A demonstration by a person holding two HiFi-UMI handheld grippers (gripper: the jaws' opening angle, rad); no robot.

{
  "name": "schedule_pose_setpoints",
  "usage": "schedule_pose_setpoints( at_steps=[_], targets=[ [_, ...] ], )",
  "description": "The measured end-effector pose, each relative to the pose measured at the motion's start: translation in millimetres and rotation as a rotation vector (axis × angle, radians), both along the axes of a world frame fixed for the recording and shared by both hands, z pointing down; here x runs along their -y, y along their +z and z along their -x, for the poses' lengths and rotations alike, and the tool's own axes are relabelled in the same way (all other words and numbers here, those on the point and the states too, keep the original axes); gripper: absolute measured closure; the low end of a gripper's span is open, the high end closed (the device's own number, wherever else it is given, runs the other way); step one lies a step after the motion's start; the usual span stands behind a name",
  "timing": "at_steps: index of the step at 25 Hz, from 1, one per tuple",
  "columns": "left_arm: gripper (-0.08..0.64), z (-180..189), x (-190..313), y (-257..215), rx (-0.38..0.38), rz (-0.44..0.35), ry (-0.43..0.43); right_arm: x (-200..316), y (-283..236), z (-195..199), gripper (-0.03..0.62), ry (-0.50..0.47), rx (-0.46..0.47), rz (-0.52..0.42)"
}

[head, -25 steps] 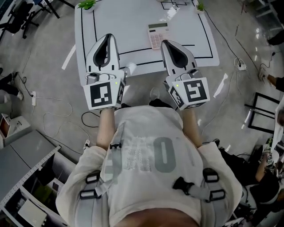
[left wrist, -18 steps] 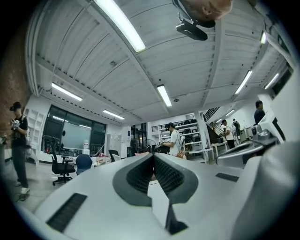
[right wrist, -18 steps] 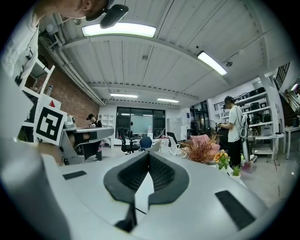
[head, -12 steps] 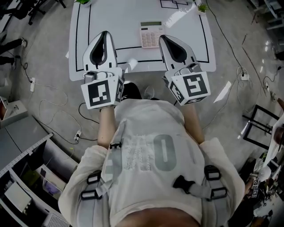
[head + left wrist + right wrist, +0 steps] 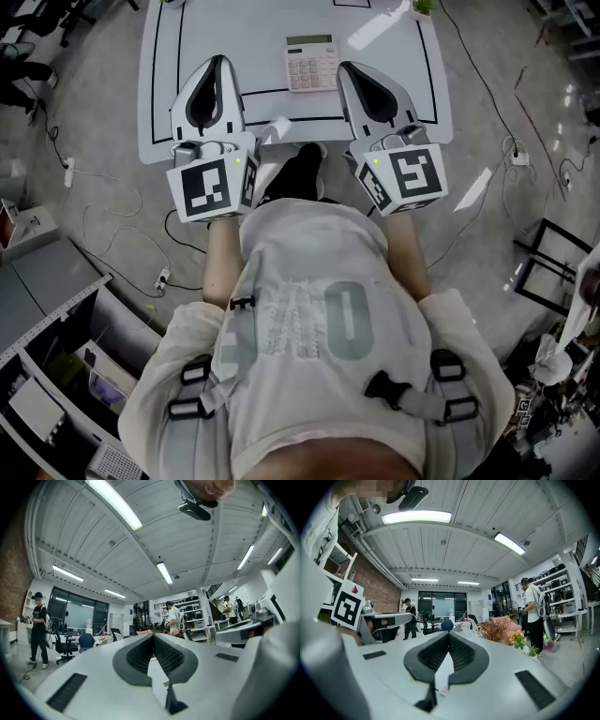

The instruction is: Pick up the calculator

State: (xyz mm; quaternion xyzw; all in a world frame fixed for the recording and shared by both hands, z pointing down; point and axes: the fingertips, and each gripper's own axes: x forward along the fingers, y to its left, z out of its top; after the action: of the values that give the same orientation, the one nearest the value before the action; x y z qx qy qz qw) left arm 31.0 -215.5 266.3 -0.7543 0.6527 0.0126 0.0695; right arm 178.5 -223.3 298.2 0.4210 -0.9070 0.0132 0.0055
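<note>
Both left tool [image 5: 215, 60] and right tool [image 5: 345, 68] are pressed together, empty; calculator [image 5: 311, 64] is judged light, rigid, best pinched edgewise.

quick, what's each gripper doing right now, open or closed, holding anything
left gripper: closed, holding nothing
right gripper: closed, holding nothing

Matt white plastic on left gripper [image 5: 153, 635] and right gripper [image 5: 449, 634], ribbed black pads [image 5: 138, 654]; beyond the pads, glossy table [image 5: 244, 37], plastic calculator [image 5: 312, 64].
</note>
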Motion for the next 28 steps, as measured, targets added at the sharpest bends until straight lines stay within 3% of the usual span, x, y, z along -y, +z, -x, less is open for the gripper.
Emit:
schedule_pose_setpoints(
  at_steps=[7, 11, 15, 28],
  targets=[
    [0.54, -16.4, 18.8, -12.7, 0.016, -0.043, 0.043, 15.8, -0.7, -14.8, 0.584, 0.032, 0.004, -0.006],
    [0.54, -18.7, 25.5, -9.2, -0.007, -0.006, 0.033, 21.1, -3.3, -23.0, 0.584, 0.07, 0.017, -0.023],
    [0.54, -30.0, 37.3, -17.3, 0.016, -0.06, 0.079, 26.2, -6.6, -32.5, 0.584, 0.094, 0.015, -0.029],
    [0.54, -31.4, 45.4, -24.7, 0.025, -0.064, 0.076, 41.9, -13.6, -35.5, 0.584, 0.108, 0.036, -0.039]
  ],
)
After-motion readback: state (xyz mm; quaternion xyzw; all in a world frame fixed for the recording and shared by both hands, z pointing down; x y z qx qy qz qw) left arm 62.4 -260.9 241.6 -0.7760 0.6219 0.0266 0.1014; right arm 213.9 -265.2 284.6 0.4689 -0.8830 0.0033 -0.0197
